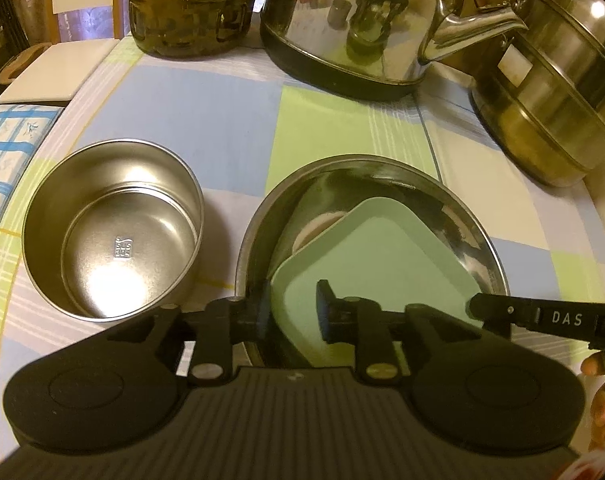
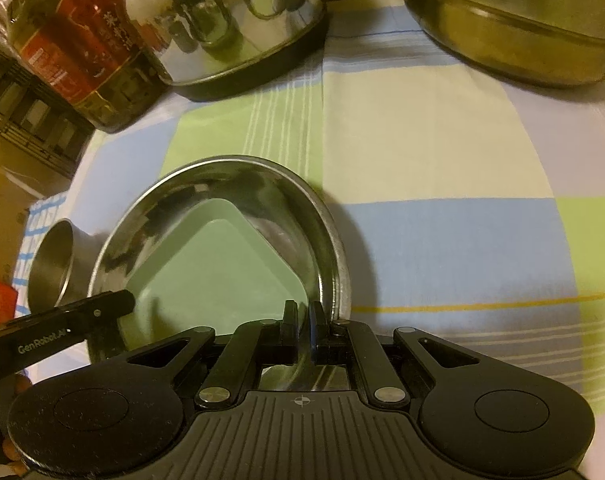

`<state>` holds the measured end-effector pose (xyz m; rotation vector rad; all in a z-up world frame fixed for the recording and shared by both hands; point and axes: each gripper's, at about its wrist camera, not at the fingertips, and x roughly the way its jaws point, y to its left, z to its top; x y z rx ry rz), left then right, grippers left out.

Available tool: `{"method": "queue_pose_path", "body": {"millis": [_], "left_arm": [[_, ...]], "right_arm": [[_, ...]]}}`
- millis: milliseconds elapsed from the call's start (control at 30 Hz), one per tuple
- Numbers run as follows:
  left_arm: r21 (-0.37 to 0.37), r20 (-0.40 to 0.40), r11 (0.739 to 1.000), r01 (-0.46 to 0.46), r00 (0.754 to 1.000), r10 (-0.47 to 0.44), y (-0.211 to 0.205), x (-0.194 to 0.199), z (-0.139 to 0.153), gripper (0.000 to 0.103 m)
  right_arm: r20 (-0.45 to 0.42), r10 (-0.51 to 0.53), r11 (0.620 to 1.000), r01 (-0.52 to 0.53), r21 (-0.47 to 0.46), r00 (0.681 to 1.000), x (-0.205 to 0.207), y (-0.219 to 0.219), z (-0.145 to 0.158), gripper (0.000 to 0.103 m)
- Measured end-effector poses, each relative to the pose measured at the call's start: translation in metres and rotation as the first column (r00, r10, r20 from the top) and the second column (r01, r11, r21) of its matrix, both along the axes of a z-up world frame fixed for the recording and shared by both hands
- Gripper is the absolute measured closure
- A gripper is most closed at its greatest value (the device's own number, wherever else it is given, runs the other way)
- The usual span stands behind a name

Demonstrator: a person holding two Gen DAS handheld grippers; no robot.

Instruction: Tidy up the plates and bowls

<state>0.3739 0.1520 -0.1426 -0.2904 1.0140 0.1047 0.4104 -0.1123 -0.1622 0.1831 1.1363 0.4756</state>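
Note:
A shallow steel dish [image 1: 478, 240] sits on the checked tablecloth with a pale green square plate [image 1: 374, 256] lying tilted inside it. My left gripper [image 1: 292, 312] is open, its two fingers either side of the green plate's near left edge and the dish rim. A deep steel bowl [image 1: 114, 232] stands empty to the left. In the right wrist view my right gripper [image 2: 304, 320] is shut on the near rim of the steel dish [image 2: 330, 248], with the green plate [image 2: 214, 264] inside and the steel bowl [image 2: 54, 264] behind at left.
At the back stand a glass jar with a red label [image 1: 190, 4], a shiny steel kettle [image 1: 354, 28] and a large steel pot [image 1: 558, 92]. A white board [image 1: 58, 72] and a blue checked cloth [image 1: 2, 148] lie off the table's left edge.

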Motion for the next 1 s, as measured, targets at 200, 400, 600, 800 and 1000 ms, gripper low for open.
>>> {"method": "queue_pose_path", "body": {"millis": [200,400,600,800,1000], "left_arm": [[-0.007,0.020,1.000,0.008,1.000,-0.008,-0.004,-0.006,0.012,0.079],[0.003,0.058,0.999,0.036,0.998,-0.036,-0.013,-0.026,0.033,0.078],[0.009,0.078,0.998,0.060,0.995,-0.061,-0.022,-0.059,0.054,0.077],[0.024,0.083,0.997,0.075,0.994,-0.077,-0.031,-0.102,0.072,0.075],[0.023,0.083,0.996,0.081,0.993,-0.082,-0.045,-0.147,0.086,0.072]], "right_arm": [[0.068,0.002,0.999,-0.006,0.050,0.998,-0.010,-0.004,0.016,0.057],[0.090,-0.015,0.996,0.006,0.090,0.996,-0.029,-0.013,0.033,0.055],[0.119,-0.028,0.990,0.012,0.137,0.992,-0.061,-0.027,0.055,0.052],[0.139,-0.036,0.987,0.013,0.161,0.990,-0.102,-0.042,0.072,0.049],[0.165,-0.026,0.985,-0.004,0.175,0.986,-0.152,-0.060,0.089,0.045]]}}
